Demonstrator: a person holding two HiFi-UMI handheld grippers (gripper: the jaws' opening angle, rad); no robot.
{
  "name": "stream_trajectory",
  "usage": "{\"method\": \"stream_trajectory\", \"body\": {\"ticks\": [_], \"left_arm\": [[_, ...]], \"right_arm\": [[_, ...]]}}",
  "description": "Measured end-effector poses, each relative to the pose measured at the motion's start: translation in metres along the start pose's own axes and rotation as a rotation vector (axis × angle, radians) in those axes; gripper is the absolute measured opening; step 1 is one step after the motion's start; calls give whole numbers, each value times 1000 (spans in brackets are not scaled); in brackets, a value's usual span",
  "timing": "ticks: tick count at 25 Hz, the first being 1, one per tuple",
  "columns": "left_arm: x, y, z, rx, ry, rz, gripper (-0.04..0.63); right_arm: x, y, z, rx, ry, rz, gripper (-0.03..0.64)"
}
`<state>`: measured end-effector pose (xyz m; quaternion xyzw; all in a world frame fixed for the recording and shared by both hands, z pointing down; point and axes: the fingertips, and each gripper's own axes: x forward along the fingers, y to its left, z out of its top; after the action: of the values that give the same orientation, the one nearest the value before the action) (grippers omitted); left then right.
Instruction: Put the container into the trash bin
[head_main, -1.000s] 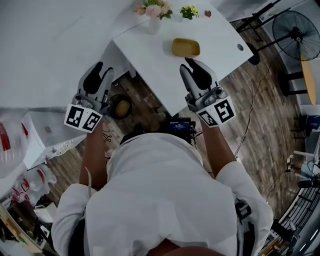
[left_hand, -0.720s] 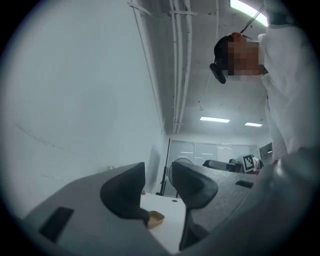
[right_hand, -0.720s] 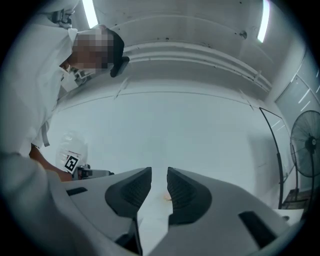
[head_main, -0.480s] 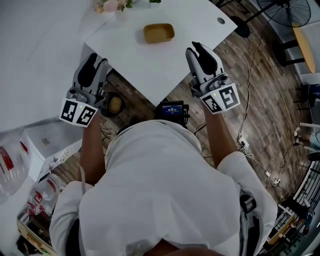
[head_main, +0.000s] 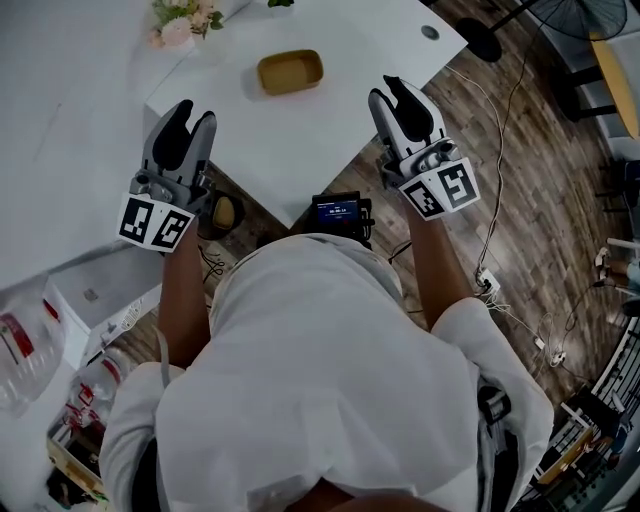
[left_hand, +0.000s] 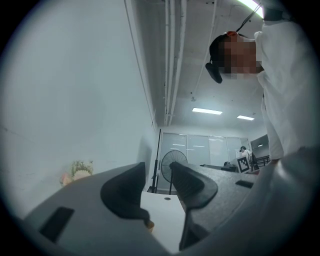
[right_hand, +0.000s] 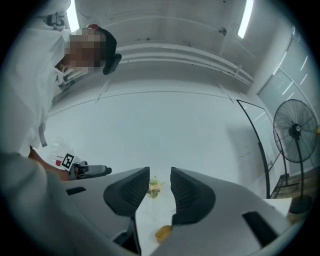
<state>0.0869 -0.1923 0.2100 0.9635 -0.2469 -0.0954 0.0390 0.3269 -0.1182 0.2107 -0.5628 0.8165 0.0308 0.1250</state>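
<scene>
A shallow tan container (head_main: 290, 72) lies on the white table (head_main: 330, 130), and shows small below the jaws in the right gripper view (right_hand: 163, 233). My left gripper (head_main: 183, 118) is over the table's near left edge, left of and short of the container, and is open with nothing in it. My right gripper (head_main: 401, 96) hangs over the table's right part, to the right of the container; its jaws are opening with nothing between them. A dark round trash bin (head_main: 222, 213) with something yellow inside stands on the floor under the table edge, below the left gripper.
A small vase of flowers (head_main: 180, 22) stands at the table's far left. A standing fan (right_hand: 295, 135) is off to the right, and cables (head_main: 490, 270) run over the wooden floor. A white box (head_main: 95, 290) and plastic bottles (head_main: 20, 340) lie at the left.
Both grippers have travelled across the scene. The left one now reaches over the table edge; the right one has gone from just short of the container to its right side.
</scene>
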Motion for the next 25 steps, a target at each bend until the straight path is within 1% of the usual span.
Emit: {"method": "stream_trajectory", "body": {"ticks": [5,10,15,17,20,21,25], "left_arm": [[27,-4,-15,51,44,25,167],[53,-1,-43,33,85,73,167],[57,3,-63,19,136,150,167],[53,7,-70,3,155,193,167],[42,9,-78,-7,184,265,167],[38,10,-80,-3,193,290,166],[17,25,-86,-13,211,371,166]], "right_arm": [[8,-31,-15,35,33,27,140],[22,-73,-43,91,80,44,140],[50,-104,-82,159,149,100,140],[64,-117,-101,213,180,111,140],[82,-140,-139,351,234,96,140],[88,-145,-152,382,258,93,140],[113,-152,-201,447,373,91,140]]}}
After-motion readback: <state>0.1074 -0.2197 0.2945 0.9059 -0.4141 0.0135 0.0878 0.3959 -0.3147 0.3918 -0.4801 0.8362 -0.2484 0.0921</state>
